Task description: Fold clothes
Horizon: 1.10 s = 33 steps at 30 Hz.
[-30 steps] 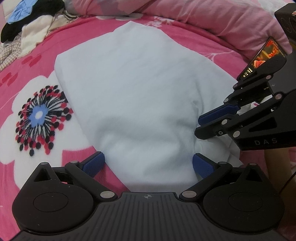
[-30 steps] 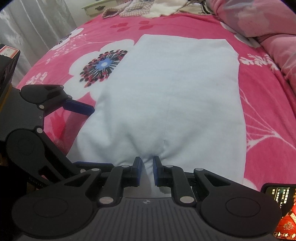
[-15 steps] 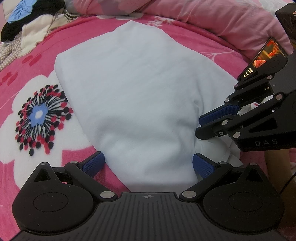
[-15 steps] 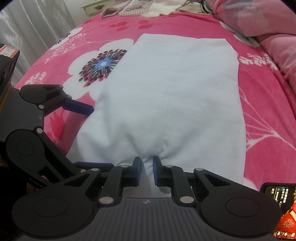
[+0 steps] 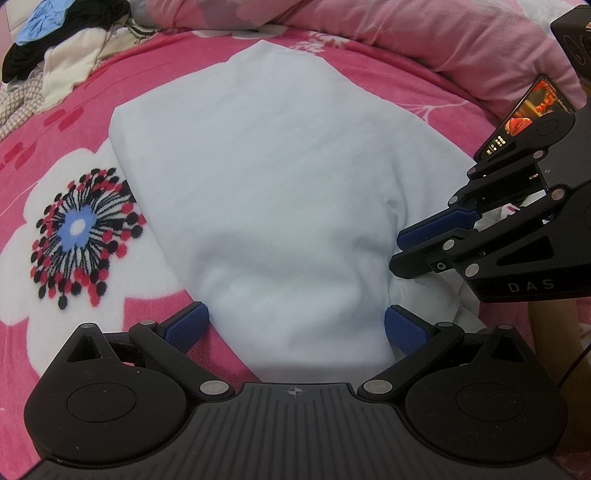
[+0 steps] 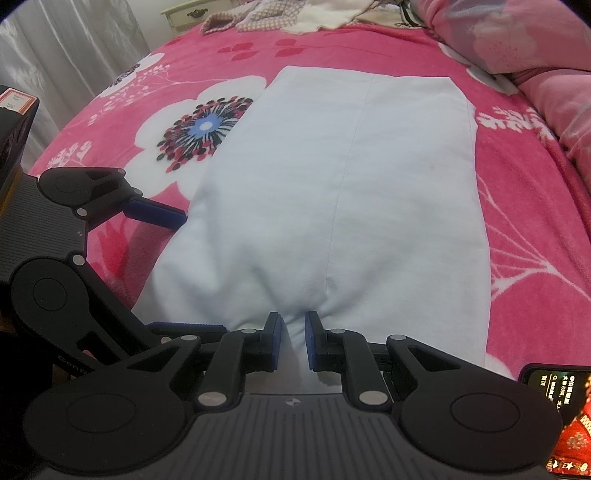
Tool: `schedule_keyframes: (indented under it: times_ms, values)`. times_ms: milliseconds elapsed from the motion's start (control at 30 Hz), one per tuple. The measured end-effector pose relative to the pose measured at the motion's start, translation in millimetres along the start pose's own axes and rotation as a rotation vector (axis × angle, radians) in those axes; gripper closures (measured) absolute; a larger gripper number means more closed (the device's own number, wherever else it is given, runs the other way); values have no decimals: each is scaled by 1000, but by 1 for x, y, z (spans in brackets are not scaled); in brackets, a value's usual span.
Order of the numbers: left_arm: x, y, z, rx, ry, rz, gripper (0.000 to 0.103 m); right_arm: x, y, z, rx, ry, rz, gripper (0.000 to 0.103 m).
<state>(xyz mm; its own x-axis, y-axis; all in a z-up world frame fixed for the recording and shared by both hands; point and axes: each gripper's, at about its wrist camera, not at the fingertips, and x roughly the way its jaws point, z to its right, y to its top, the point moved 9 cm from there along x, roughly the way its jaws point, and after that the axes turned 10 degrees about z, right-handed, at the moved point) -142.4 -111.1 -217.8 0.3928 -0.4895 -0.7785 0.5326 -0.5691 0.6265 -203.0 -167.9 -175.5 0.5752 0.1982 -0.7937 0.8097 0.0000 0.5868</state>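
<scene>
A white folded garment (image 5: 277, 166) lies lengthwise on the pink floral blanket (image 5: 44, 122). My left gripper (image 5: 295, 325) stands open over its near end, one blue pad at each side of the cloth, not pressing it. At the near right my right gripper (image 5: 402, 251) pinches a bunched bit of the same end. In the right wrist view the garment (image 6: 351, 184) stretches away, and the right gripper (image 6: 293, 332) is shut on a puckered fold of its near edge. The left gripper (image 6: 205, 275) comes in from the left with its fingers spread wide.
A heap of other clothes (image 5: 55, 48) lies at the far left of the bed, and a pink quilt (image 5: 406, 37) runs along the far edge. A lit phone (image 5: 528, 114) is mounted on the right gripper. A curtain (image 6: 55, 55) and a small cabinet (image 6: 188, 13) stand beyond the bed.
</scene>
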Motion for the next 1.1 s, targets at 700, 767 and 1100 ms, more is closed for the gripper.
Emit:
schedule_keyframes:
  times_ms: [700, 767, 1100]
  values:
    - [0, -1, -3, 2, -2, -2, 0, 0, 1, 0, -5, -3, -2, 87]
    - [0, -1, -3, 2, -2, -2, 0, 0, 1, 0, -5, -3, -2, 87]
    - [0, -1, -3, 2, -1, -3, 0, 1, 1, -1, -7, -6, -3, 87]
